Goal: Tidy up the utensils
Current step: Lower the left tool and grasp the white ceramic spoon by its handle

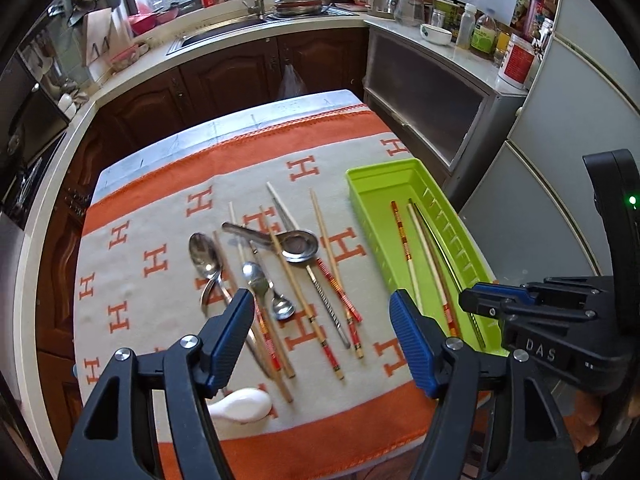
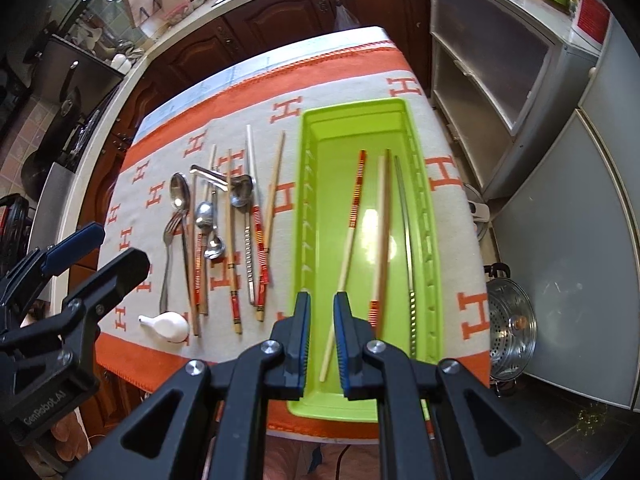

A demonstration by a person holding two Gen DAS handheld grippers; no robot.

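A lime-green tray [image 1: 362, 196] [image 2: 306, 168] lies on the right of the orange-and-cream cloth. It holds a red-banded chopstick [image 2: 357, 192], a pale one [image 2: 380, 216] and a metal one [image 2: 405, 224]. Left of it lie loose chopsticks [image 1: 326, 240], a large spoon [image 1: 203, 256], a fork [image 2: 170, 236], a round soup spoon [image 1: 299, 245] and a white ceramic spoon [image 1: 240, 404] [image 2: 168, 325]. My left gripper [image 1: 322, 304] [image 2: 116, 250] hangs wide open above the loose pile, empty. My right gripper [image 2: 322, 312] [image 1: 470, 300] hovers over the tray's near end, its jaws a narrow gap apart with nothing between them.
The cloth-covered table ends close in front and on the right. A steel steamer pot [image 2: 512, 320] sits on the floor to the right, beside a grey fridge [image 2: 568, 280]. Wooden cabinets and a sink counter [image 1: 224, 36] run behind the table.
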